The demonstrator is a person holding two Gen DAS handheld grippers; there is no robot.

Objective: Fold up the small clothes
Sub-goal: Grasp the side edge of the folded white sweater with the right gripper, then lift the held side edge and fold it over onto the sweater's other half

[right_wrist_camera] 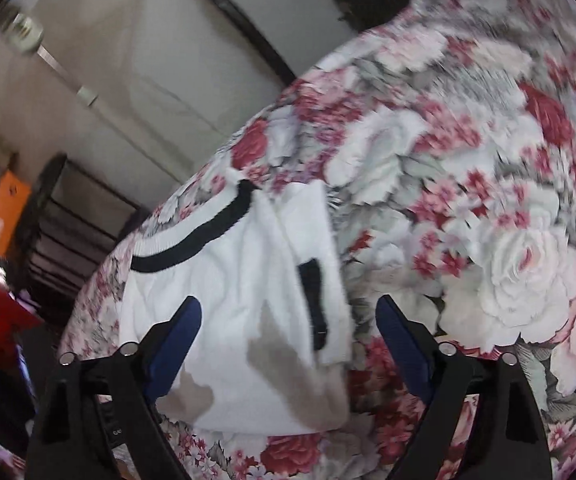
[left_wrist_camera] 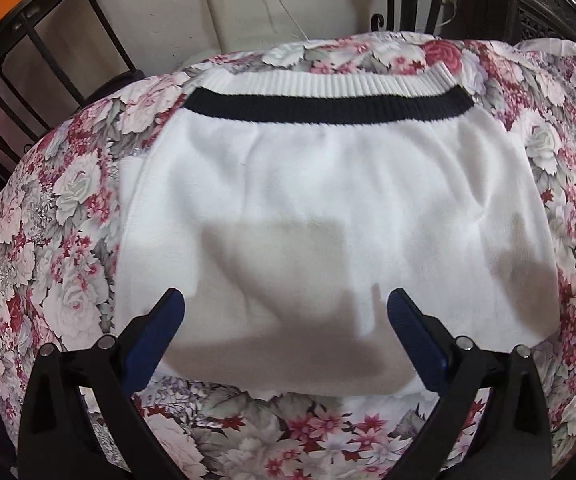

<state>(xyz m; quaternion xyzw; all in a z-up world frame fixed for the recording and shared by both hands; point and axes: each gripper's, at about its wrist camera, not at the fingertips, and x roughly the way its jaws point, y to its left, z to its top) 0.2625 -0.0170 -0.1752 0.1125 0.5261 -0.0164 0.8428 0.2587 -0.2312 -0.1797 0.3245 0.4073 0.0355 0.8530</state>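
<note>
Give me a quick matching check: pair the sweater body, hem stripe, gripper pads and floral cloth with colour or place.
1 sweater body
2 hem stripe
3 left gripper pads
4 floral cloth

a blue
b under the sweater
c white
d dark band below the ribbed white edge

Pairs: 1-c, 2-d, 3-a, 4-b

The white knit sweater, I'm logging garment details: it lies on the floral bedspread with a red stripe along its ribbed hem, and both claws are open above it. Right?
Not quite: the stripe on the white knit sweater is black, not red, as the left wrist view shows. It does lie on the floral bedspread, with the left claw and right claw open.
</note>
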